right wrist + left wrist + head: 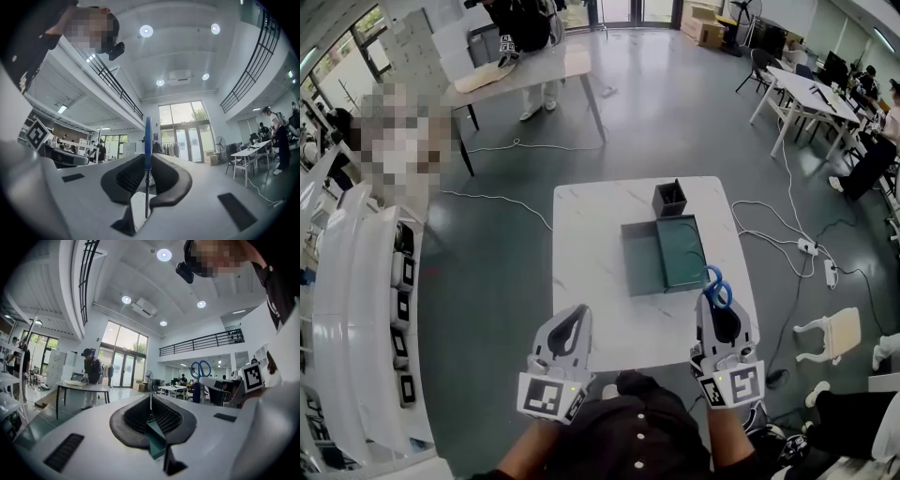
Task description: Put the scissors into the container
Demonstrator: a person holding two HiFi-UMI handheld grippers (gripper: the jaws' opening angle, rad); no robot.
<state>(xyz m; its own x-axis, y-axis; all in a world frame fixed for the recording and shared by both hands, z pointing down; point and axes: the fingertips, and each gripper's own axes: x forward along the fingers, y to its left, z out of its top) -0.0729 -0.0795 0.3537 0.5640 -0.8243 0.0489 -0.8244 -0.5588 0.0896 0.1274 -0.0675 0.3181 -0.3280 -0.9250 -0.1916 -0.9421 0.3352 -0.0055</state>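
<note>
**Scissors held by thin steel, handles out front: slip or missed drop are the risks**

R gripper (718, 314) is clamped on the scissors (717, 287) over the table's front R corner, at the near end of the teal tray (639, 272). The right gripper view shows the jaws pinching the closed blades edge-on, w/ the blue handles sticking out past the tips. L gripper (573, 323) hangs at the front edge of the white table (600, 216). Its jaws are together w/ nothing btwn them, and it has no part in the job right now.

What could go wrong, as I judge it:
- **Slip:** the grip is on flat, narrow steel and the bulkier handle end sits beyond the jaws. A quick swing or tilt could make the scissors pivot or slide out, prob. onto the table or off its edge.
- **Wrong target:** there are two candidates for the container, the tray and the dark pot (669, 198) just behind it. Can't tell which is meant.
- **Pot tips over:** the pot has a small mouth, so handles going in first could catch the rim and knock it over.
- **Bad release over the tray:** letting go too high or off-centre could land the scissors on the rim or make them bounce out.
</note>
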